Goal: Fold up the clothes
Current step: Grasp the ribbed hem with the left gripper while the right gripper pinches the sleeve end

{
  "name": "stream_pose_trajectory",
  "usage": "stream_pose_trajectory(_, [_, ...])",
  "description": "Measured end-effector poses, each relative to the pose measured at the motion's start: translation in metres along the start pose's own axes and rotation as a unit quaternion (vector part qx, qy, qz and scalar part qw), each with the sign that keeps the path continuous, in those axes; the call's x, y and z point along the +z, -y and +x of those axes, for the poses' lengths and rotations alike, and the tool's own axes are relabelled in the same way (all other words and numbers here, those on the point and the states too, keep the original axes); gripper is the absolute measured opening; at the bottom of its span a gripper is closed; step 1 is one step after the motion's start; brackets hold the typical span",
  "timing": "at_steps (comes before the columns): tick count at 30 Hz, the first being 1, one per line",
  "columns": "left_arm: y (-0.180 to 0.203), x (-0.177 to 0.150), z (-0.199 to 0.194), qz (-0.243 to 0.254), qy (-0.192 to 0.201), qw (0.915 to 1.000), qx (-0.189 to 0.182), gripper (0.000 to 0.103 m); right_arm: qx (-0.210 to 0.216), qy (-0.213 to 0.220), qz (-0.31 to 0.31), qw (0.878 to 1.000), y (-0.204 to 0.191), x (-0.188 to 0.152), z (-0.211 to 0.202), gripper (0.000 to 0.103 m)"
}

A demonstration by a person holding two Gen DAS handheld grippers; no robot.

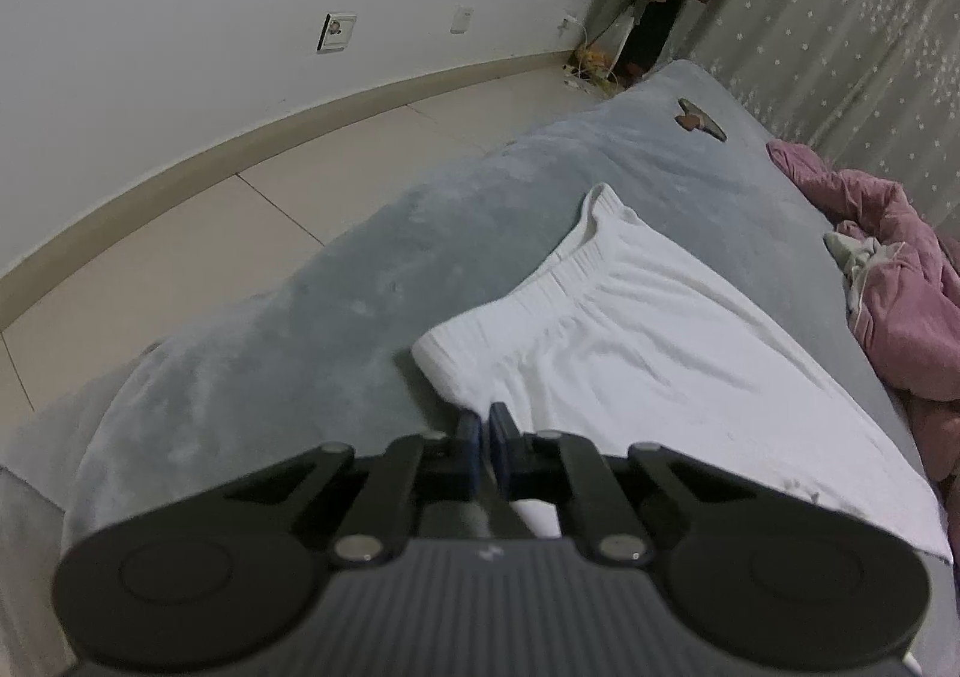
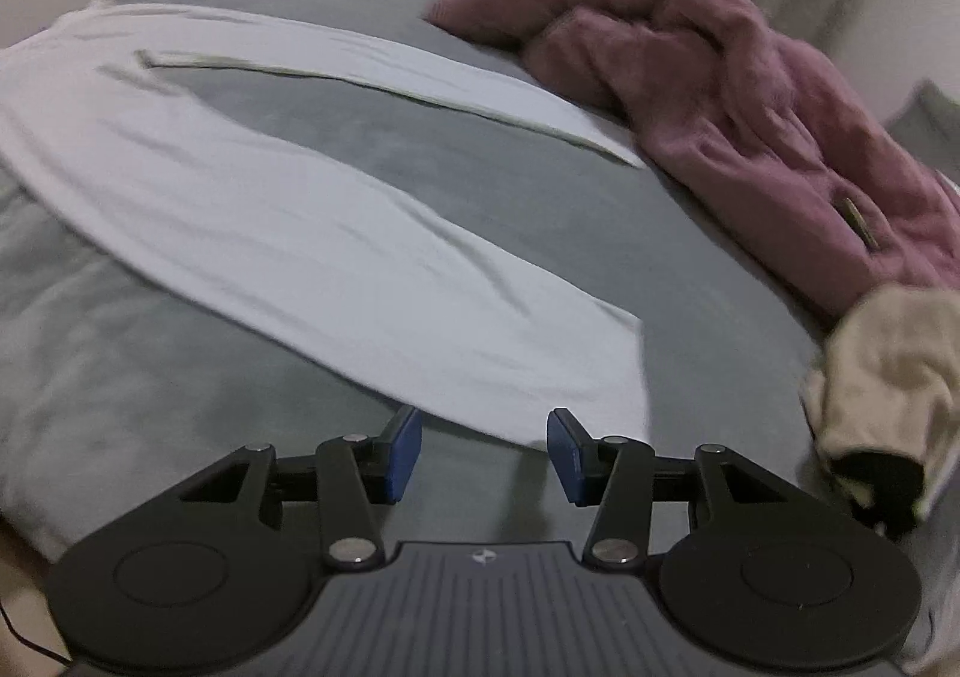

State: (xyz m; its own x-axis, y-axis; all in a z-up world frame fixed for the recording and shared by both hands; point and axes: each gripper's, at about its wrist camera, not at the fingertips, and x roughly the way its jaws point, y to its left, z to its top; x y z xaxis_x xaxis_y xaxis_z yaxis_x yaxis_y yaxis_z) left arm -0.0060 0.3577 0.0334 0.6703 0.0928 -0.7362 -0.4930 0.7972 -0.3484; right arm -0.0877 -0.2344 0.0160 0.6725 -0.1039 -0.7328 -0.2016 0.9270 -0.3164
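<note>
White trousers (image 1: 630, 353) lie flat on a grey bed cover (image 1: 288, 353), with the elastic waistband toward the left in the left wrist view. My left gripper (image 1: 483, 428) sits at the near corner of the waistband. Its blue pads are pressed together on the cloth's edge, and a bit of white fabric shows beneath the fingers. In the right wrist view the two trouser legs (image 2: 336, 257) fan out across the bed. My right gripper (image 2: 485, 446) is open just short of the nearer leg's hem, with only grey cover between its pads.
A crumpled pink garment (image 2: 720, 77) lies at the bed's right side, with a beige cloth (image 2: 888, 377) nearer me. A small brown object (image 1: 699, 119) rests at the far end of the bed. Tiled floor (image 1: 180, 233) and a white wall lie to the left.
</note>
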Motion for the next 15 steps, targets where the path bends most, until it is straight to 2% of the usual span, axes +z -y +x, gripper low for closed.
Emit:
stream_pose_trajectory(13, [-0.0021,0.0016,0.0002,-0.022,-0.002,0.9997,0.006,0.005,-0.021,-0.032,-0.069,0.997,0.0084,0.0022,0.0085,0.046])
stream_pose_trajectory(15, [-0.0031,0.0018,-0.0002,-0.025,-0.002,0.9997,0.006,0.005,-0.026,-0.033,-0.097,0.994,0.0063,0.0012,0.0088,0.046])
